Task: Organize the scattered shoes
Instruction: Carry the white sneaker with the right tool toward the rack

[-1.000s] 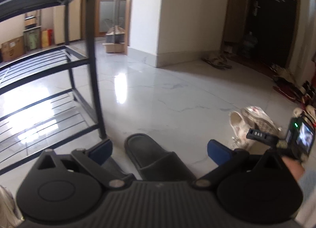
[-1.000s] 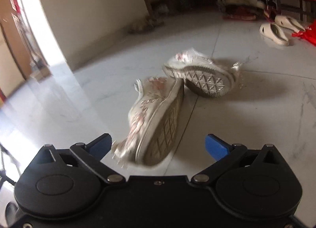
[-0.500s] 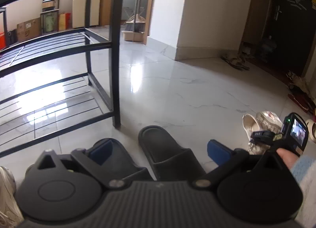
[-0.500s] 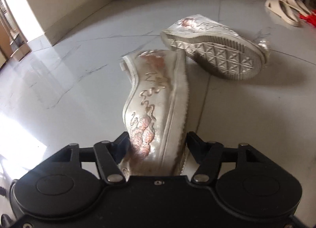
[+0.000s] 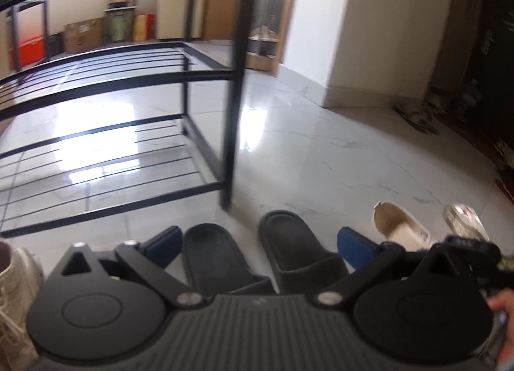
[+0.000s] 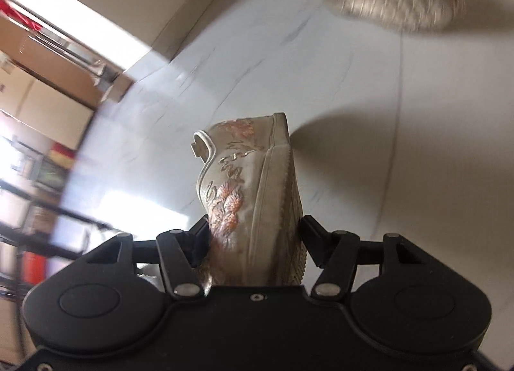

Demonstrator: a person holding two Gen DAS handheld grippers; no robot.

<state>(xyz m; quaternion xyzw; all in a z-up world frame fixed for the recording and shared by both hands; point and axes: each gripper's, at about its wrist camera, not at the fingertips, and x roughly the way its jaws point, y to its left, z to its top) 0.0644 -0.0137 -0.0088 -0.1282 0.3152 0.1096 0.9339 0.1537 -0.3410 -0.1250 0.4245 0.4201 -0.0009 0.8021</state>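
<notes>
My right gripper (image 6: 253,236) is shut on a white shoe with orange embroidery (image 6: 247,184), pinched across its sole and upper and held tilted above the floor. Its mate (image 6: 395,1) lies blurred on the tiles at the far right. In the left wrist view the held shoe (image 5: 398,226) and its mate (image 5: 465,220) show at the right, by the right gripper's body (image 5: 465,252). My left gripper (image 5: 258,245) is open, low over two black slides (image 5: 218,261) (image 5: 295,252) that lie side by side between its blue fingers.
A black metal shoe rack (image 5: 231,82) with slatted shelves stands at the left, its front leg just beyond the slides. A white sneaker (image 5: 13,278) sits at the lower left edge. More footwear (image 5: 417,117) lies by the dark door. A hand (image 5: 504,306) shows at the right edge.
My right gripper went from open to shut on the embroidered shoe, then lifted and rolled it. The left view swung so that both black slides and more of the rack show.
</notes>
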